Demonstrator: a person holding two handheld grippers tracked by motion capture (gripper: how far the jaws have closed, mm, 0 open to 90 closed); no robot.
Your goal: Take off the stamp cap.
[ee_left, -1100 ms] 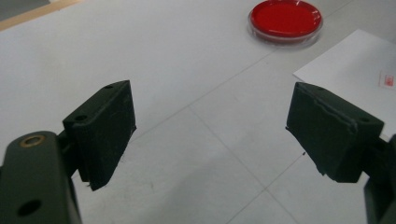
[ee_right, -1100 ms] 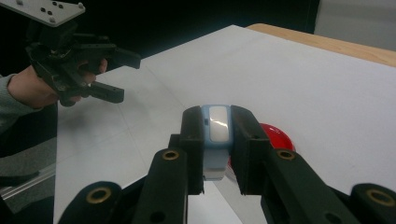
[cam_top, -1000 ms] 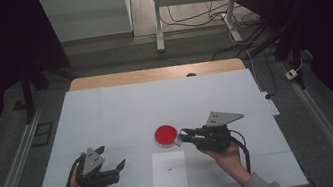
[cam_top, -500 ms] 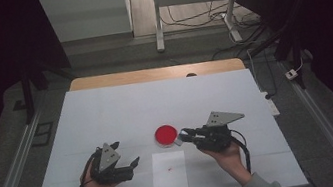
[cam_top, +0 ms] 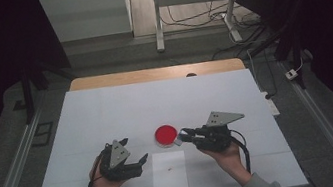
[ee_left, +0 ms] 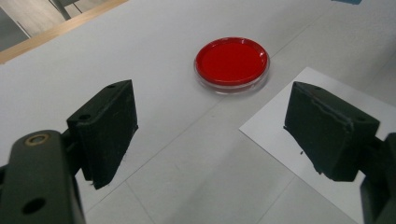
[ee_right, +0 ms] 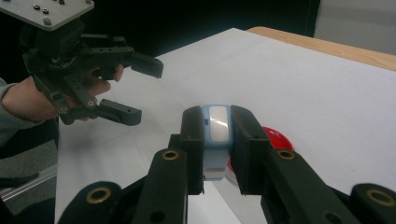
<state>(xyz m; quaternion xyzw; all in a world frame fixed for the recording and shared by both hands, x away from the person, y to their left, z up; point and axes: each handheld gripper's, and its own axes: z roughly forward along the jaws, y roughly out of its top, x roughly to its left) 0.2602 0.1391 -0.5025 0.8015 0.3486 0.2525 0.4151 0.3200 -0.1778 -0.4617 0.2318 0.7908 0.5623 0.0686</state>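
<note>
A round red dish (cam_top: 166, 135) with a clear rim lies on the white table (cam_top: 107, 113). In front of it is a white paper sheet (cam_top: 169, 175). My right gripper (cam_top: 182, 136) points left, its tips at the dish's right edge. It is shut on a small light-blue and white object (ee_right: 217, 126), with the red dish (ee_right: 281, 138) just behind the jaws. My left gripper (cam_top: 141, 162) stands open beside the sheet's left edge, nothing between its fingers. In the left gripper view its jaws (ee_left: 217, 135) frame the dish (ee_left: 232, 63) and a corner of the sheet (ee_left: 299, 140).
A bare wooden strip (cam_top: 151, 74) edges the table's far side. Metal rails (cam_top: 10, 174) run along both sides on the floor. Beyond stand a desk frame (cam_top: 158, 19) and loose cables (cam_top: 245, 25). The far half of the white cover is flat.
My left gripper has moved rightward to the paper sheet's left edge. The right gripper has stayed at the dish with the small object in it.
</note>
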